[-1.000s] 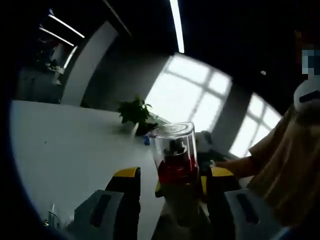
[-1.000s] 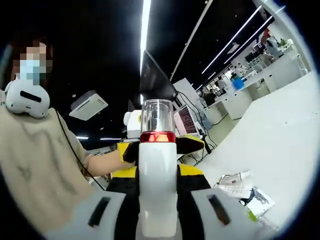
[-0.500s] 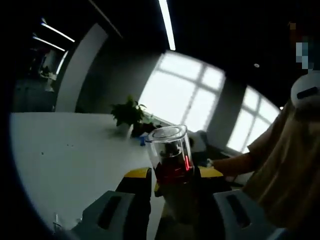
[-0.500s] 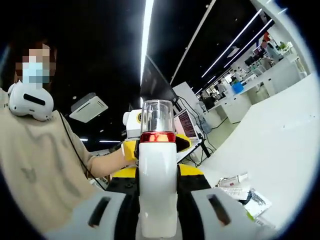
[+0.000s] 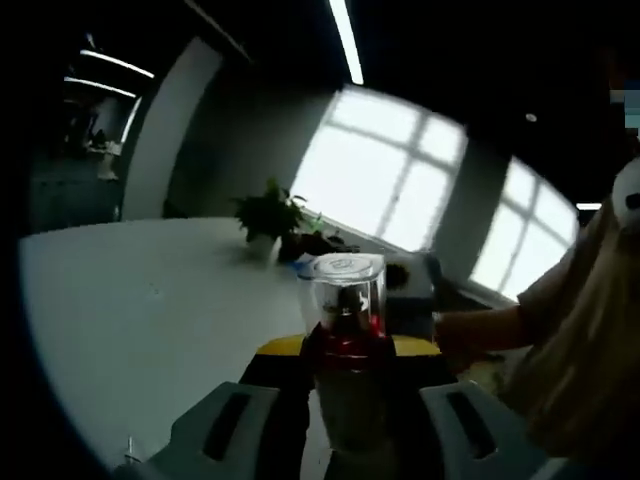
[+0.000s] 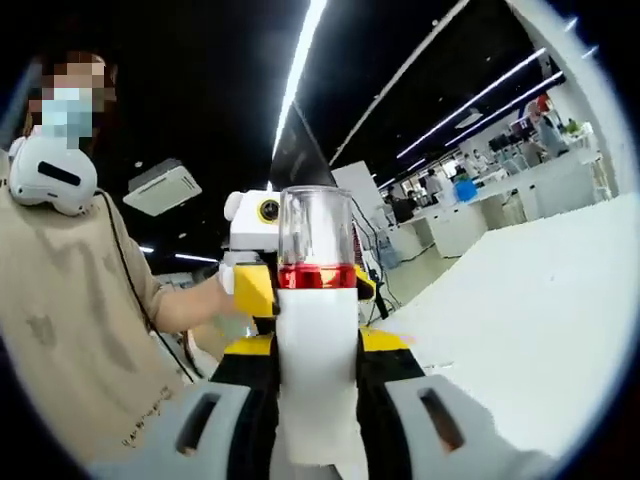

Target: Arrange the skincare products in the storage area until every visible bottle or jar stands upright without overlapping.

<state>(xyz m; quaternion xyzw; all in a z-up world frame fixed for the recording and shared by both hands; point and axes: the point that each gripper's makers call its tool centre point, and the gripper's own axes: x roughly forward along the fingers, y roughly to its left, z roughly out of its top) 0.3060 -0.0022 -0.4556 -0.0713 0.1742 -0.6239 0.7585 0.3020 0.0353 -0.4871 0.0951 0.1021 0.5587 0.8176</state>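
Two grippers grip one white bottle (image 6: 317, 375) raised above the table.
The right gripper (image 6: 316, 352) is clamped on the bottle's white body; the left gripper (image 5: 345, 352) is closed on its red collar below the clear cap (image 5: 344, 290). Beyond lie the white table (image 5: 140, 320), a potted plant (image 5: 270, 218) and bright windows (image 5: 380, 170).
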